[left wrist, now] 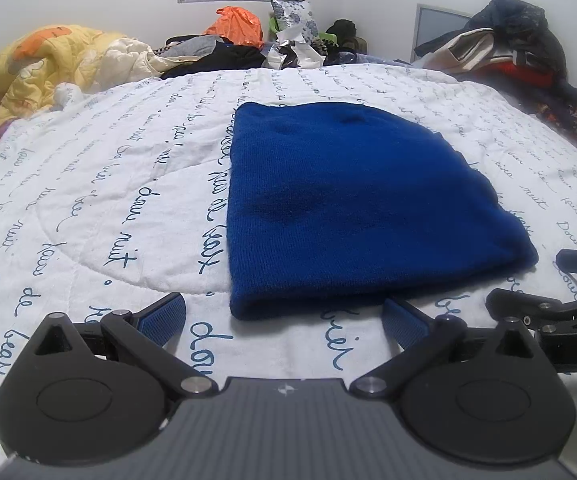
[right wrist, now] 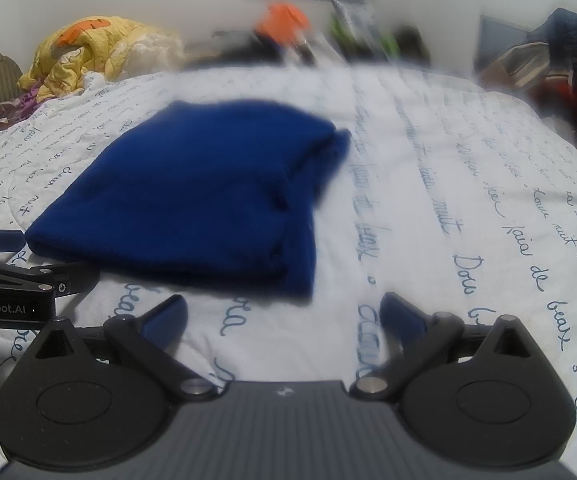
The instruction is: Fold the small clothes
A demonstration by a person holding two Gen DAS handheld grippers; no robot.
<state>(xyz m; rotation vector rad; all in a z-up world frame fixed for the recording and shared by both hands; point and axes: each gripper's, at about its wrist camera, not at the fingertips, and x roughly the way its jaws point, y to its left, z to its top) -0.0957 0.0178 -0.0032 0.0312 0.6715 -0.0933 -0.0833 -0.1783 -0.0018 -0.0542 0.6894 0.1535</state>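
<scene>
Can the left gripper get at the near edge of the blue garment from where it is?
Probably yes. The left gripper is open, and the blue garment's near edge lies just ahead on the quilt with nothing between.

A folded blue knit garment [right wrist: 192, 196] is seen lying flat on the script-printed white quilt [right wrist: 468, 184]. The right gripper [right wrist: 284, 312] is held spread wide just short of it, nothing between its fingers.

folded blue knit garment [left wrist: 352, 204] lies flat on white quilted bedspread with script lettering [left wrist: 128, 184]. left gripper [left wrist: 284, 316] just in front of its near edge, right gripper [right wrist: 284, 312] beside it to the right. crumpled yellow quilt [left wrist: 44, 68] behind on the left, heap of dark clothes [left wrist: 520, 52] behind on the right.
</scene>
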